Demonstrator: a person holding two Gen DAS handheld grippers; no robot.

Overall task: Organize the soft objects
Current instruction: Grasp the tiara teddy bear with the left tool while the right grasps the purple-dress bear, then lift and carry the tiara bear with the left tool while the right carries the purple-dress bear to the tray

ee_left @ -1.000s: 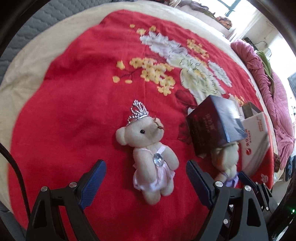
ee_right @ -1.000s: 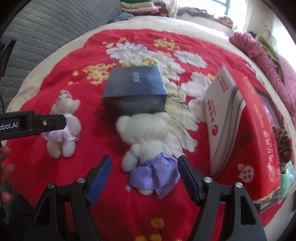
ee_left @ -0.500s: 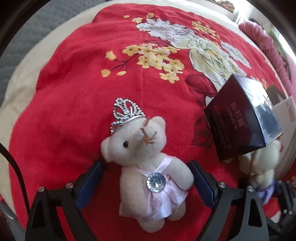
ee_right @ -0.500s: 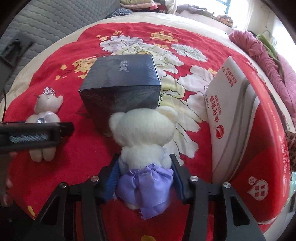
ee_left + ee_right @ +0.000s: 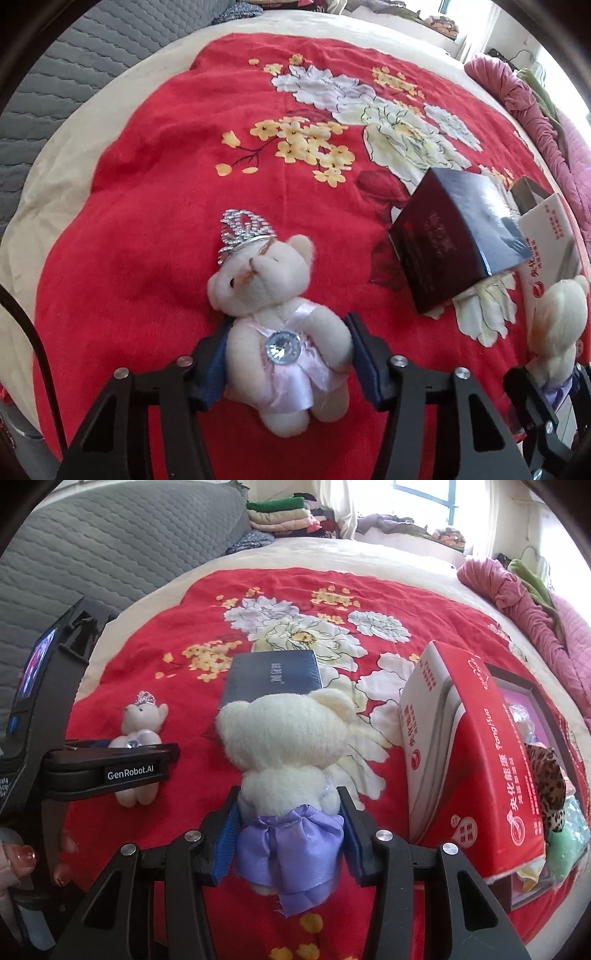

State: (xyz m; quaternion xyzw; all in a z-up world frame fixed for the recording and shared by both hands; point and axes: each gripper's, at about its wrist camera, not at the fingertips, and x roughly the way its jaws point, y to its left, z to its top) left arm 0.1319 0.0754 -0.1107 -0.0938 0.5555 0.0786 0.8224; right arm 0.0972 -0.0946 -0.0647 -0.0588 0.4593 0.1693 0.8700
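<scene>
Fuzzy red floral blanket, left claw closing on plush crowned bear, right claw clamping satin-skirted bear

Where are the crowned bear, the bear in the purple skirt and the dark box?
crowned bear (image 5: 258, 273), left wrist view, on its face
purple-skirt bear (image 5: 284, 738), right wrist view, on the back of its head
dark box (image 5: 454, 243), left wrist view, on its near side

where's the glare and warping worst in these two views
Left wrist view: window at upper right blown out, sheen on the dark box, blanket bulging under fisheye curvature, black corners. Right wrist view: window overexposed, red carton bowed near the edge; purple-skirted bear sharp.
</scene>
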